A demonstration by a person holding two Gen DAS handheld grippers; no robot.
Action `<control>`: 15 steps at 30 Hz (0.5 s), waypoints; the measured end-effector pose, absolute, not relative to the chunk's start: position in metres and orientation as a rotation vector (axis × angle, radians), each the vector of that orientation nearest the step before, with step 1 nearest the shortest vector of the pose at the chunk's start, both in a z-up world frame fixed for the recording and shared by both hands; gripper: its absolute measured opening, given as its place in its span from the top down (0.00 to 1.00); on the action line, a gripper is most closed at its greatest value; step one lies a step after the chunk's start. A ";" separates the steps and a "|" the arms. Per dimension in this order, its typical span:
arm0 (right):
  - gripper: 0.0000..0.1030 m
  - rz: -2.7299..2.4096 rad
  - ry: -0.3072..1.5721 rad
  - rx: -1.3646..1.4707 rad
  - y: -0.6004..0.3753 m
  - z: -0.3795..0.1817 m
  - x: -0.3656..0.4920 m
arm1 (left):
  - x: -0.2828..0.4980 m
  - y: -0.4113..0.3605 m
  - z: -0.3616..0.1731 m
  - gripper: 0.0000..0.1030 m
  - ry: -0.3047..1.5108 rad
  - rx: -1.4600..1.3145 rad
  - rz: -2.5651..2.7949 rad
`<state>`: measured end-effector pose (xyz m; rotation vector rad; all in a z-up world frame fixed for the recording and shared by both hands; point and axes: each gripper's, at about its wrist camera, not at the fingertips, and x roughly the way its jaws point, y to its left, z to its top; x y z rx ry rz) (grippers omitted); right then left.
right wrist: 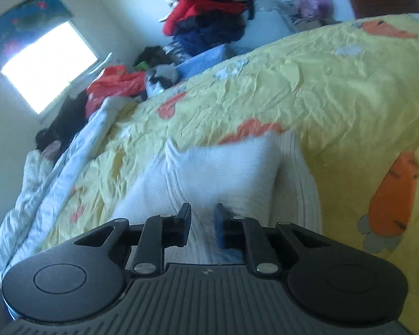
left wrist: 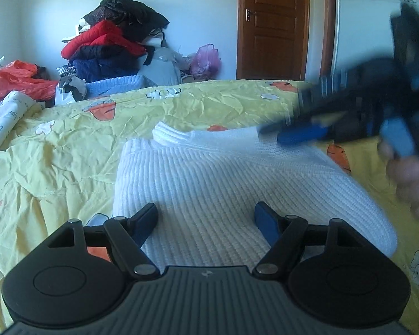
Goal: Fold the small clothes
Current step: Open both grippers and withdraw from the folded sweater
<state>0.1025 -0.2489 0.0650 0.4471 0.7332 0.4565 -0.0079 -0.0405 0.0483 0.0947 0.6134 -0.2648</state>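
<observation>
Behind the white sweater (left wrist: pixel 209 173), piled clothes (left wrist: pixel 111 47) crowd the wall beyond the bed (left wrist: pixel 56 150).

Home bedroom. Bed with yellow carrot-print cover (left wrist: pixel 69 150), clothes pile (left wrist: pixel 114 44) against the wall (jackets, bags), wooden door (left wrist: pixel 273 25), window (right wrist: pixel 47 64) with a blind.

My left gripper (left wrist: pixel 206 220) is matte black plastic w/ a ribbed grey deck, two round discs at the corners, silver pivot screws on the link arms, and blue pads on the fingers (left wrist: pixel 266 223). My right gripper (right wrist: pixel 202 227) is the same build: black links, silver screws, blue pad, ribbed deck w/ a tiny mark in the centre. From the left cam it shows black w/ blue parts, blurred.
</observation>
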 end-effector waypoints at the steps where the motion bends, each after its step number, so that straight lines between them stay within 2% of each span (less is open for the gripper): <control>1: 0.58 0.477 0.709 0.447 -0.246 0.071 0.103 | -0.007 -0.041 0.048 0.26 0.613 0.097 -0.263; 2: 0.51 0.505 0.696 0.442 -0.240 0.077 0.104 | -0.006 -0.042 0.048 0.26 0.612 0.098 -0.262; 5: 0.39 0.512 0.707 0.357 -0.215 0.082 0.113 | -0.006 -0.042 0.048 0.26 0.613 0.094 -0.260; 8: 0.38 0.454 0.780 0.274 -0.199 0.062 0.126 | -0.007 -0.041 0.048 0.26 0.612 0.092 -0.262; 9: 0.41 0.429 0.808 0.237 -0.196 0.049 0.131 | -0.006 -0.041 0.048 0.26 0.611 0.093 -0.265; 11: 0.45 0.449 0.727 0.176 -0.197 0.034 0.125 | -0.007 -0.042 0.048 0.26 0.611 0.096 -0.267; 15: 0.47 0.437 0.725 0.196 -0.201 0.033 0.124 | -0.007 -0.043 0.047 0.26 0.604 0.098 -0.262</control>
